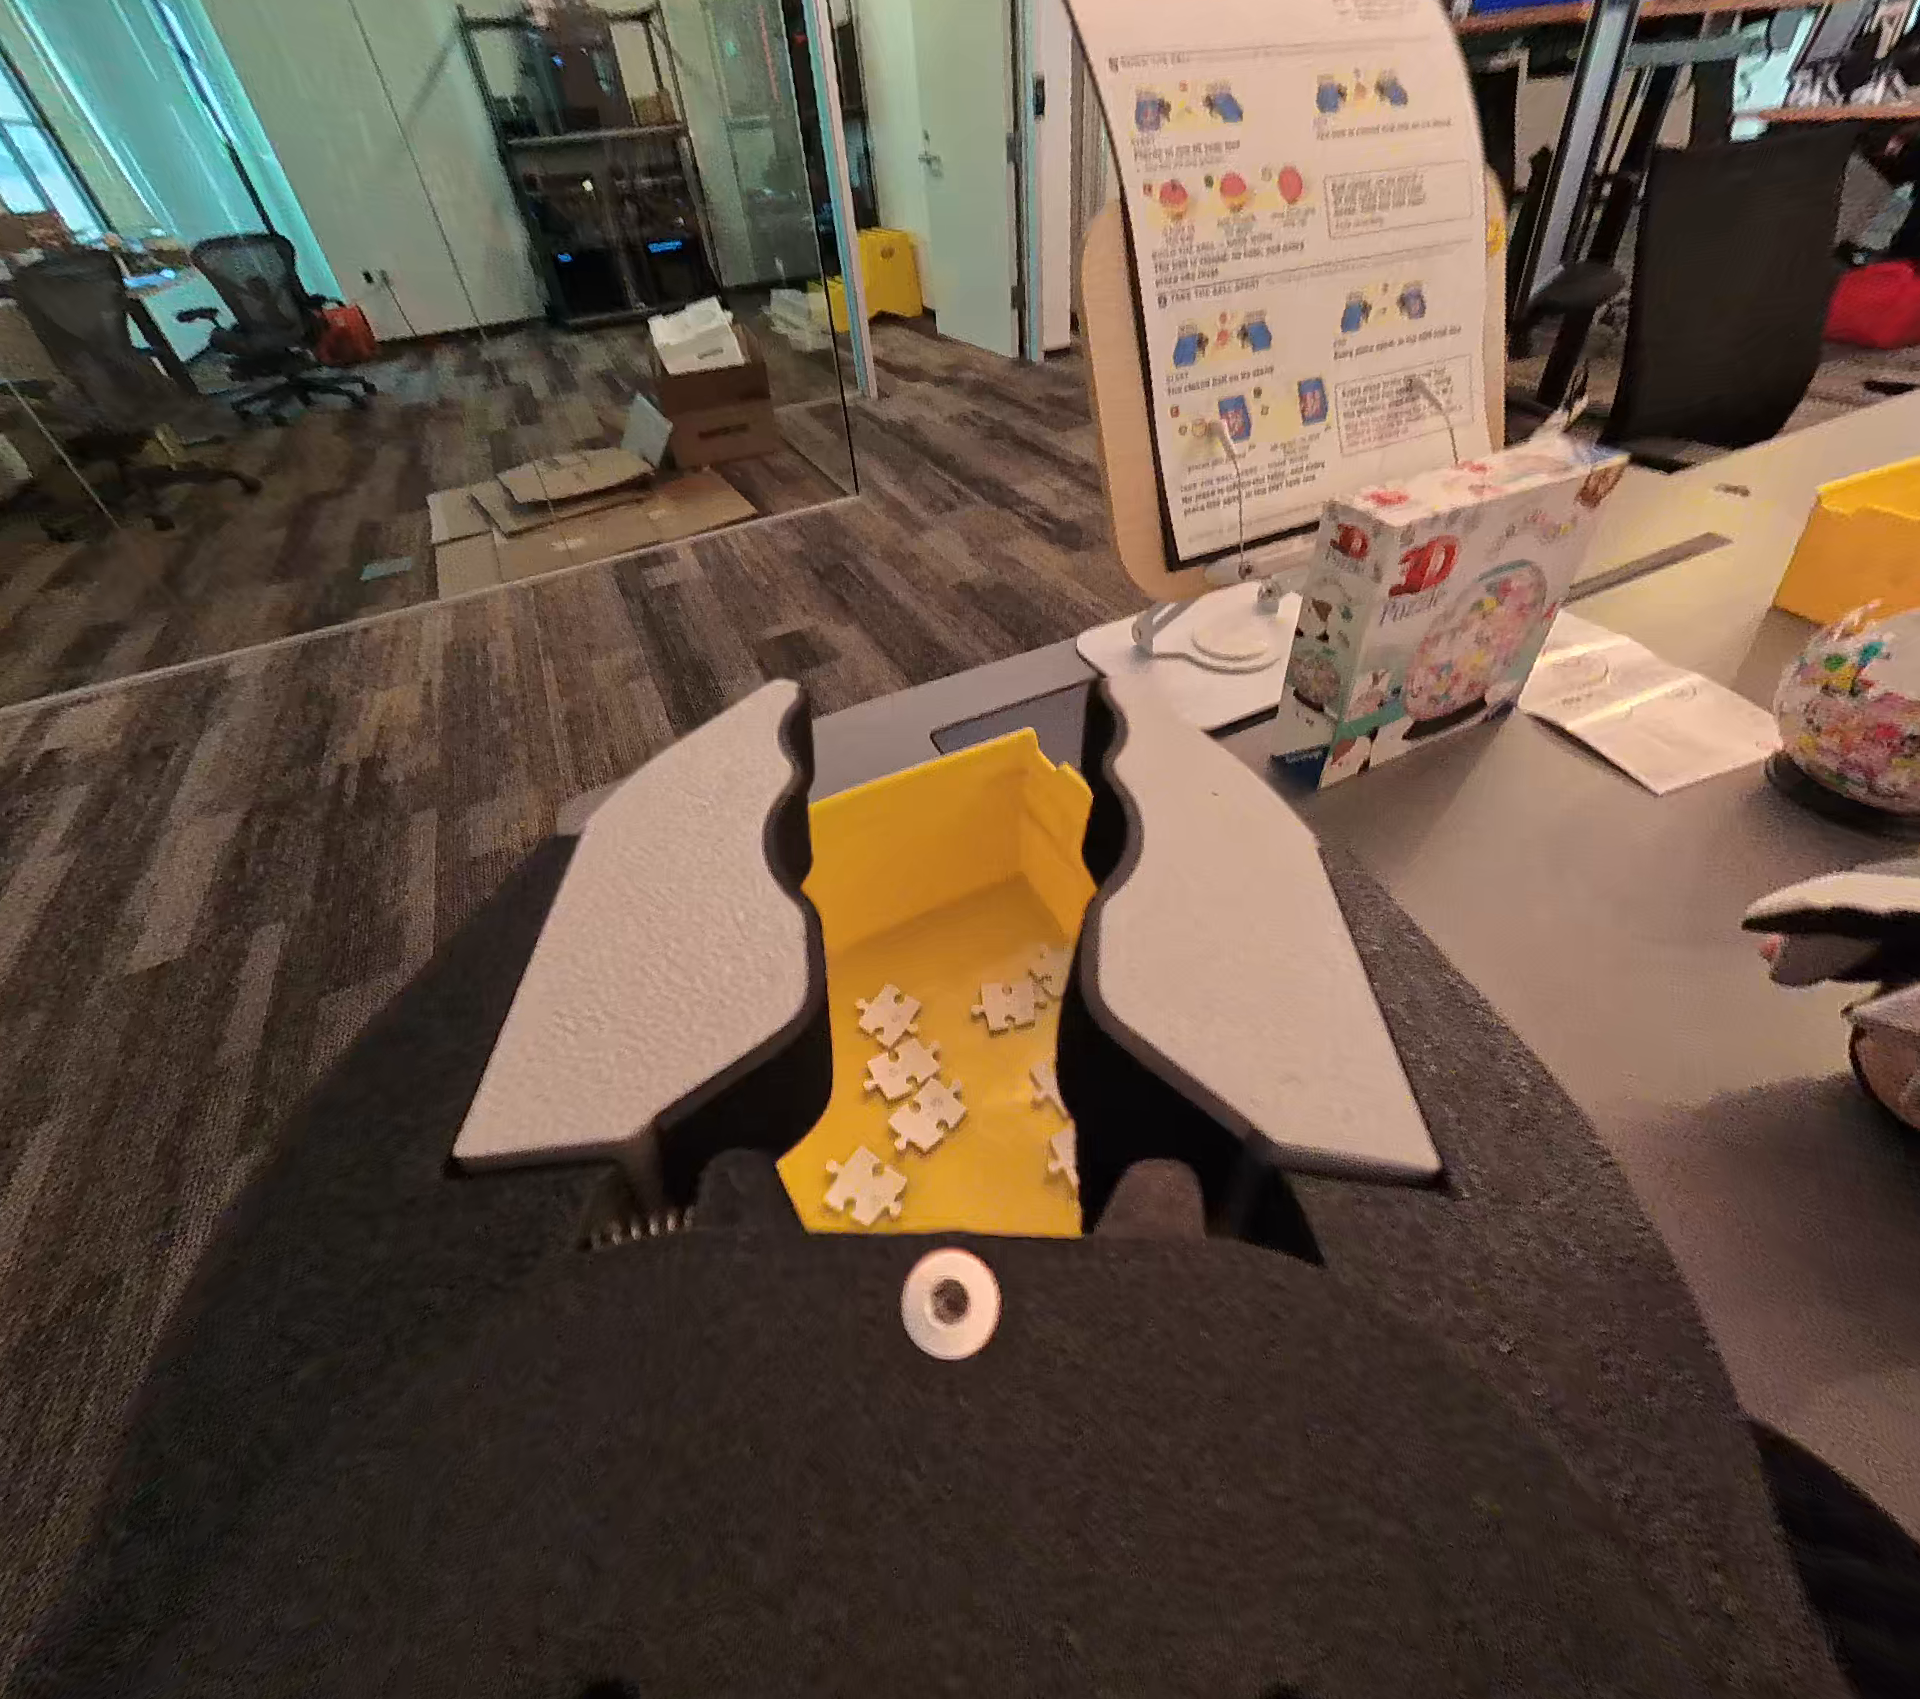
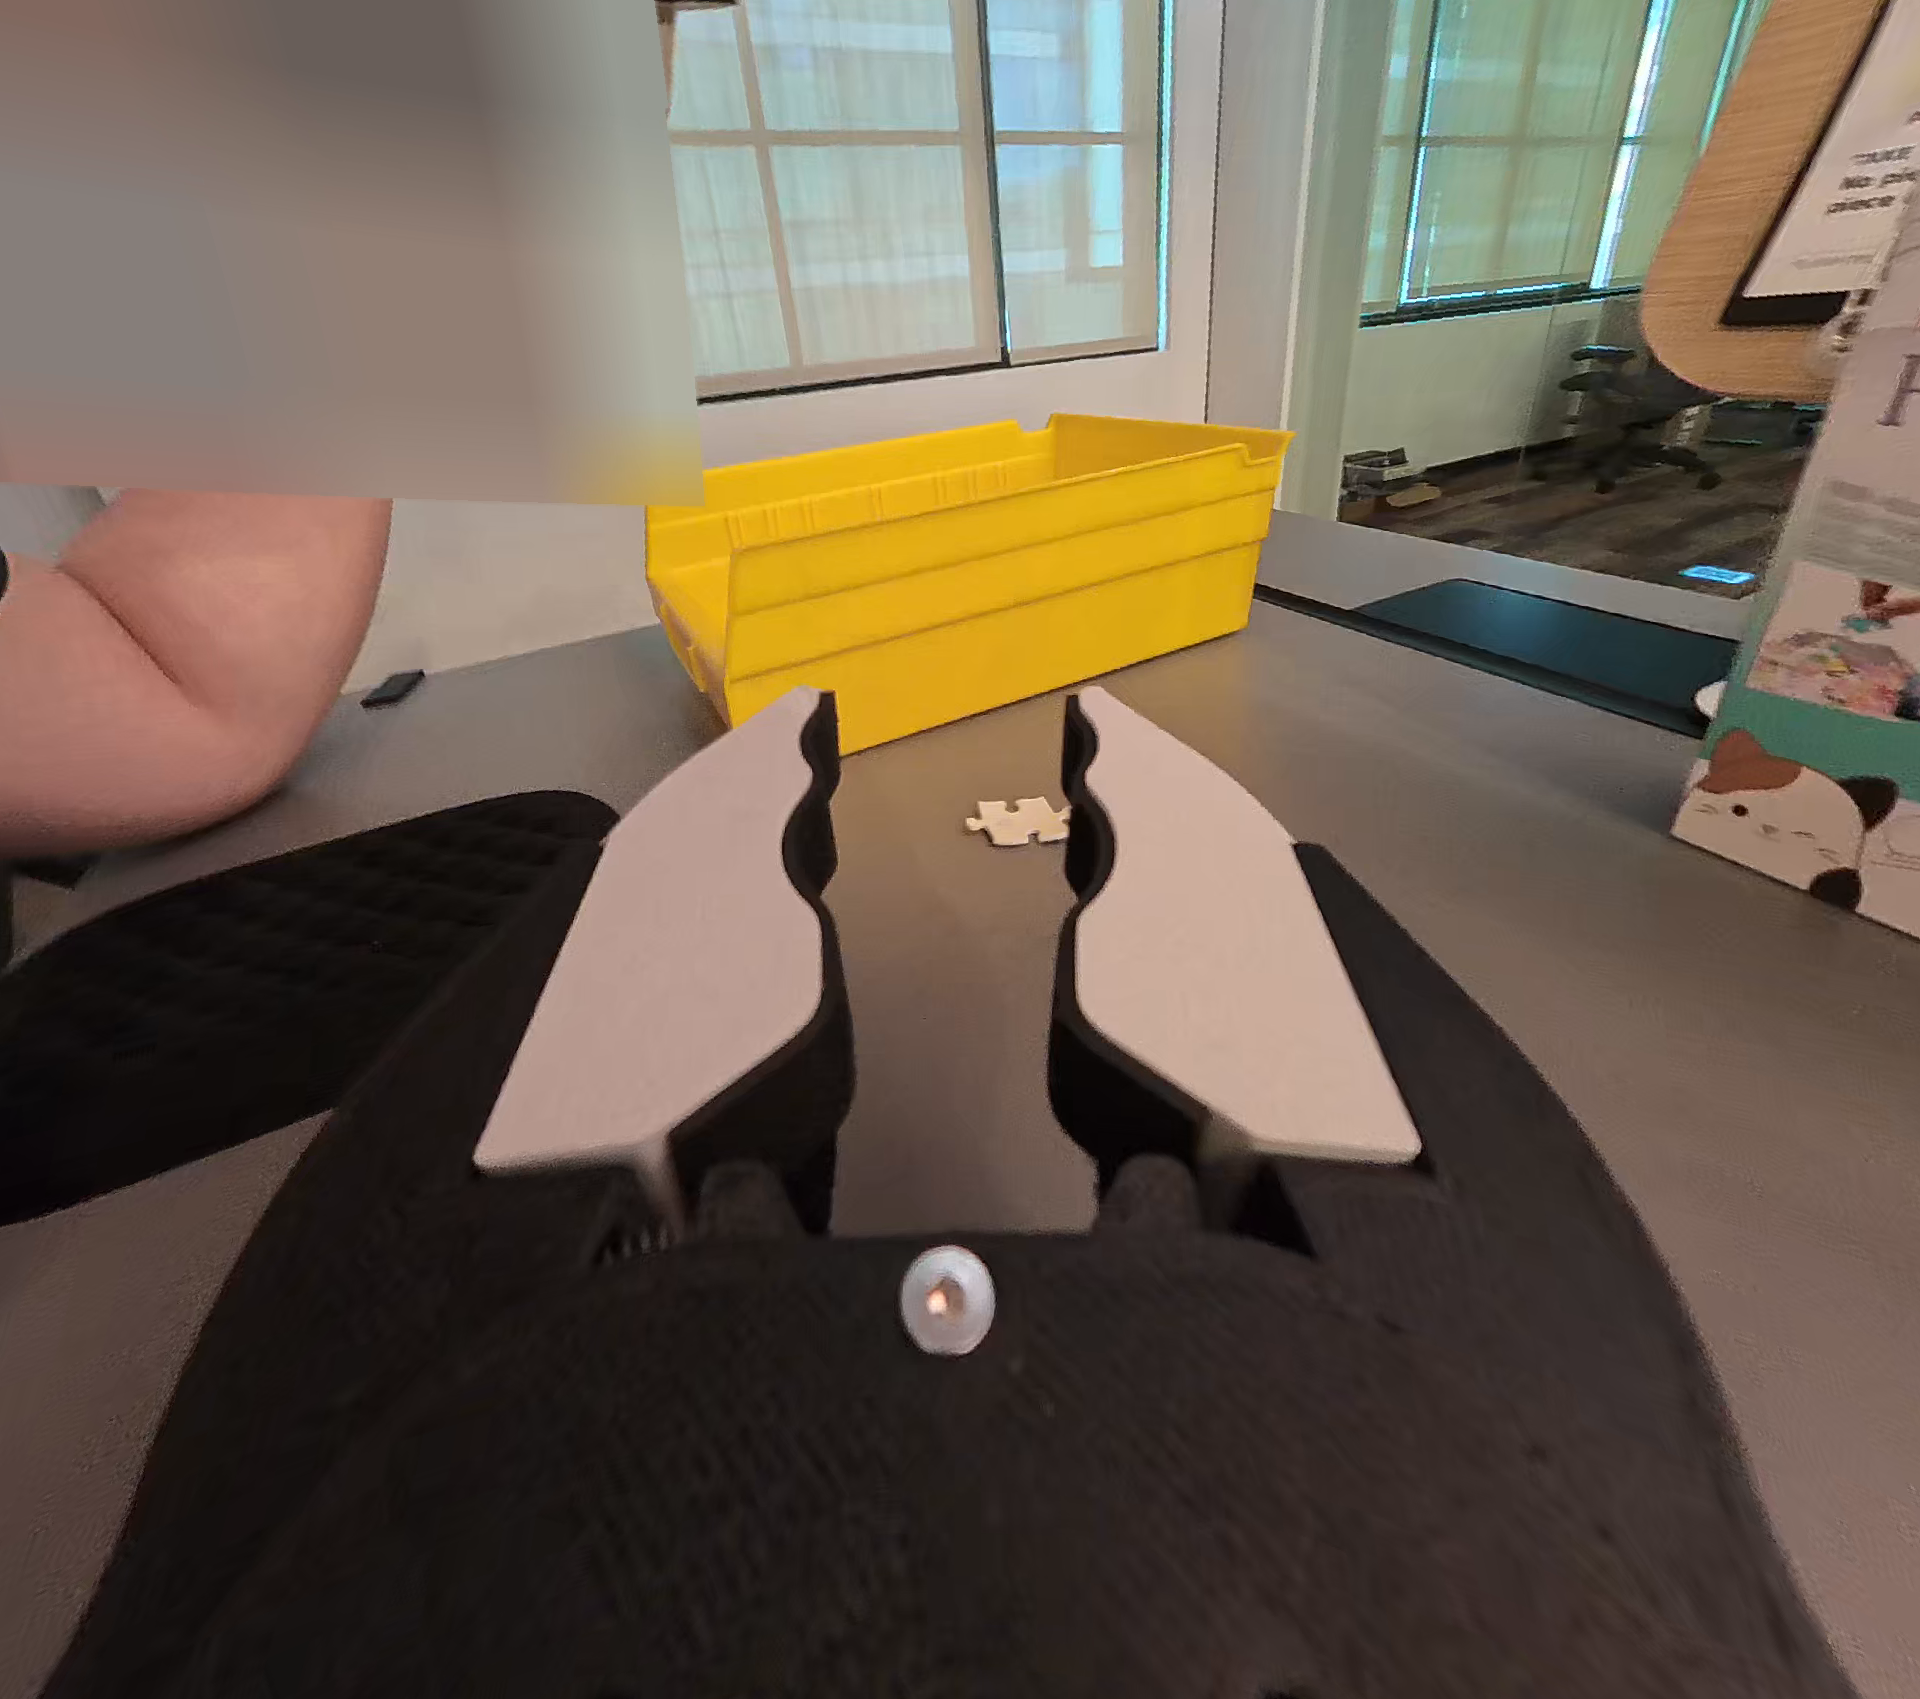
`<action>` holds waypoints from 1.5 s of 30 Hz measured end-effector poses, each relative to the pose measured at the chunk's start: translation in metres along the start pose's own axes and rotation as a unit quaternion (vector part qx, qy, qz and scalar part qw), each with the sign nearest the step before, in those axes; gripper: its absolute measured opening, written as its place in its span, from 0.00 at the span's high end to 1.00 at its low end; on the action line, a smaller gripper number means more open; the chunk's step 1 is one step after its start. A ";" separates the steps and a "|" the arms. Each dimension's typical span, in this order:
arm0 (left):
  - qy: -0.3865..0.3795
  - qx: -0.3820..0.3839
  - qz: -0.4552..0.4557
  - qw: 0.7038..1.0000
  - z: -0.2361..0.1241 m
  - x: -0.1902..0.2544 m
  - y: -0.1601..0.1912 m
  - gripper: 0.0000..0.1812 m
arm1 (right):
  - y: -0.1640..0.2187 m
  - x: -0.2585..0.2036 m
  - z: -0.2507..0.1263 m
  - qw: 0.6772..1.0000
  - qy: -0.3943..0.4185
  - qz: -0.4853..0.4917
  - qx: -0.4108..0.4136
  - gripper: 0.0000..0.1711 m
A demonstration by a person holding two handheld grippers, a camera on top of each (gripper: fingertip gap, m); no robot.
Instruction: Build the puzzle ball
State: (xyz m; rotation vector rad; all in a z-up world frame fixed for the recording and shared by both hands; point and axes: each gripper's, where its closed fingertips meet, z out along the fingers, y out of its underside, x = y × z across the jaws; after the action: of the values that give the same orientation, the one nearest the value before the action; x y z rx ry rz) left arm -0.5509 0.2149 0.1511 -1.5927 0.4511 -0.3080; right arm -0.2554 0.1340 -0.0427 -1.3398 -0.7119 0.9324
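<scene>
While left gripper (image 1: pixel 945 828) hangs open, empty, over yellow bin (image 1: pixel 935 828) of loose pieces (image 1: pixel 902 1067), I steer right gripper (image 2: pixel 951 776), open, empty, toward joined pair (image 2: pixel 1018 818) flat on table (image 2: pixel 1455 922); pinch edge low. Ball (image 1: pixel 1849 714) sits far right.

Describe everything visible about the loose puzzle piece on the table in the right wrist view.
The piece is small, flat and off-white, its blank side up, with the usual knobs and notches; it looks like thin plastic or card. It lies alone on the grey table, short of the yellow bin and apart from it. The right tool is open; the piece sits just ahead near its right finger, contact unclear.
</scene>
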 end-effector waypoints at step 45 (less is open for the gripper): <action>-0.004 -0.434 -0.029 0.900 0.075 -0.005 0.163 0.73 | 0.004 -0.007 0.008 0.999 -0.043 0.015 -0.010 0.76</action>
State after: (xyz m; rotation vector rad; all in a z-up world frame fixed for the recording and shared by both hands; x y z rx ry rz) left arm -0.5375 0.2789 -0.0162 -2.4837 0.5758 -0.1405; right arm -0.2664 0.1317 -0.0452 -1.3360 -0.7713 1.0144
